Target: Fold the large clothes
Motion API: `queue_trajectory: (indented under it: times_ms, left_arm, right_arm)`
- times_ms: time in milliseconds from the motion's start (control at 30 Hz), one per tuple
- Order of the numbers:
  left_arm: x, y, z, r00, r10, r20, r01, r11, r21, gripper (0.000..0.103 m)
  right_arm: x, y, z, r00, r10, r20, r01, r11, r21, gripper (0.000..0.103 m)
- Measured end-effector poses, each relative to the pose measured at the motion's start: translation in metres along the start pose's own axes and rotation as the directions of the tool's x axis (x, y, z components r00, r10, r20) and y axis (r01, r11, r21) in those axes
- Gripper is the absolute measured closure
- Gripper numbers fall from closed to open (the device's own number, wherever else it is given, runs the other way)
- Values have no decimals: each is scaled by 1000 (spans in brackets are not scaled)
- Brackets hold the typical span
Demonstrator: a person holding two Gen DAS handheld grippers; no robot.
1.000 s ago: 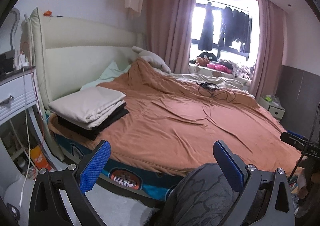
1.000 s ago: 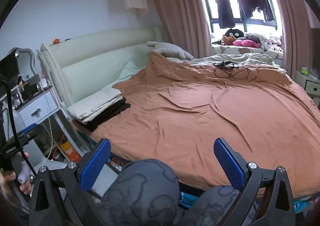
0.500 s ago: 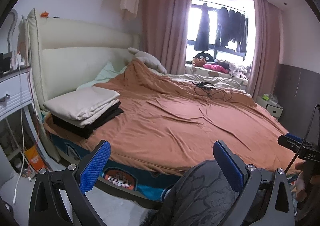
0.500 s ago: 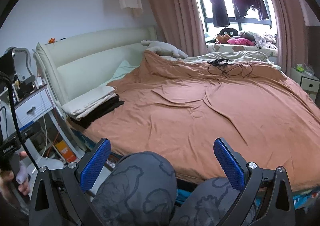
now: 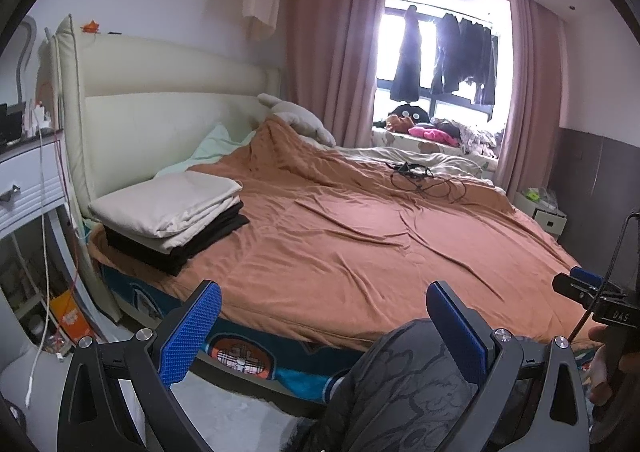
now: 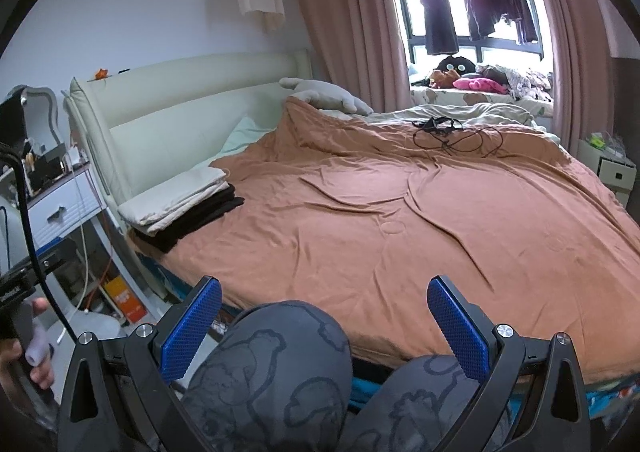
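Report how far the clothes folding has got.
Done: a folded stack, cream pieces over black, sits at the bed's head corner. In hand: nothing; the left tool and right tool are both open and empty, held short of the orange bedspread. Left: no unfolded garment lies on the bedspread.

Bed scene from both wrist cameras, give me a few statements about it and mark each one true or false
1. Both grippers are open and hold nothing. True: the left gripper and the right gripper have their blue fingers wide apart, with no cloth between them.
2. A folded cream piece lies on top of folded black clothes. True.
3. The stack sits at the foot of the bed. False: it lies by the headboard.
4. The orange cover is folded up small. False: it is spread over the bed.
5. A tangle of black cable lies on the bed. True.
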State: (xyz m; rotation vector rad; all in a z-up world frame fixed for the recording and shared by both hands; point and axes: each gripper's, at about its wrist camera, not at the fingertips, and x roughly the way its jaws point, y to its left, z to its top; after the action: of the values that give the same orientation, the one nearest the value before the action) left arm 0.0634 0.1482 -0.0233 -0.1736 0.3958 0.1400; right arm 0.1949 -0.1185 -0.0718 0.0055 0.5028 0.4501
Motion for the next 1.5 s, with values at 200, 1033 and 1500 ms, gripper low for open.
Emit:
queue_trajectory:
  times_ms: [200,1033,1500]
  left_arm:
    - [-1,-1,0,1000,1,0,-1,1000,6,0]
    - [-2,-4,4,1000,-9,8,9,1000,30,0]
    - [-1,-5,4,1000,-9,4,9,999,31,0]
  right_arm:
    - [-3,1,0,1000,2,3,-2,1000,-4,0]
    - [-9,-4,3,999,-40,-1,40,999,23,0]
    - [-6,-8,4,998,-56,-16,56,998,32,0]
